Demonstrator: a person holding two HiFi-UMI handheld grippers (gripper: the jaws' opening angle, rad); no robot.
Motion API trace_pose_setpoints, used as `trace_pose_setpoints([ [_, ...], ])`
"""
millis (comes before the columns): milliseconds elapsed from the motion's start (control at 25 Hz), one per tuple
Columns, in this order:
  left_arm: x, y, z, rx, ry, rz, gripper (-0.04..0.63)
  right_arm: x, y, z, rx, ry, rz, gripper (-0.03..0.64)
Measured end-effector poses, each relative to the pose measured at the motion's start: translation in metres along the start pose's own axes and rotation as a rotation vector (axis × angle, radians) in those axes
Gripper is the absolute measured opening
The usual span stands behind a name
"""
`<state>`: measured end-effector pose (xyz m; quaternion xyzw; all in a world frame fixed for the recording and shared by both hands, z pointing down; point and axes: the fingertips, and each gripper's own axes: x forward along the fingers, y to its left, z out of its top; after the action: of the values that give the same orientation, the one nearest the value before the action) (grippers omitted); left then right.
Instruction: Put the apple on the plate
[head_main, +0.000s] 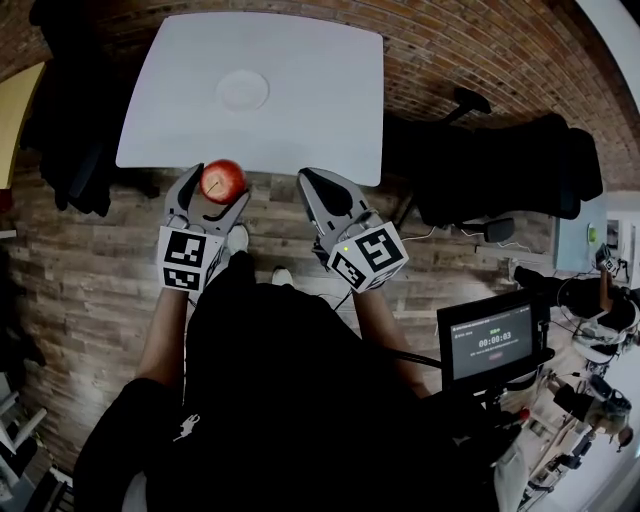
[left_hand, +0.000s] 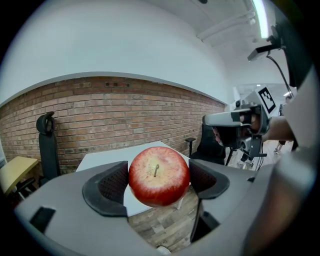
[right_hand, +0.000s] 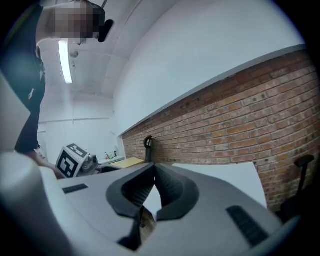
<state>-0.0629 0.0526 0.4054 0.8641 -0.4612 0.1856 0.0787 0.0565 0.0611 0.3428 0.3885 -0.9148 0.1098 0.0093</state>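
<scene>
A red apple (head_main: 222, 181) sits between the jaws of my left gripper (head_main: 214, 194), just short of the near edge of the white table (head_main: 330, 110). In the left gripper view the apple (left_hand: 159, 175) fills the gap, both pads pressed on its sides, stem facing the camera. A white plate (head_main: 243, 90) lies near the middle of the table, ahead of the apple. My right gripper (head_main: 312, 186) hovers beside the table's near edge with its jaws together and nothing in them; its tips (right_hand: 152, 175) meet in the right gripper view.
A black office chair (head_main: 500, 170) stands right of the table. A monitor with a timer (head_main: 492, 345) is at the lower right. A yellow table (head_main: 15, 110) edge shows at far left. The floor is wood planks, with brick wall behind.
</scene>
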Motion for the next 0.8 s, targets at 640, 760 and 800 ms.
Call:
trace_pose_setpoints([
  [640,0.027,0.053,0.020,0.019,-0.009,-0.074,0.383,0.055,-0.009,0.021,-0.002,0.001,-0.057,0.004],
  [760,0.032,0.065,0.021,0.017,-0.018,-0.084,0.383,0.067,-0.009,0.021,-0.004,0.006,-0.069,0.003],
  [800,0.033,0.069,0.021,0.017,-0.018,-0.088,0.383,0.071,-0.009,0.021,-0.003,0.006,-0.073,0.003],
])
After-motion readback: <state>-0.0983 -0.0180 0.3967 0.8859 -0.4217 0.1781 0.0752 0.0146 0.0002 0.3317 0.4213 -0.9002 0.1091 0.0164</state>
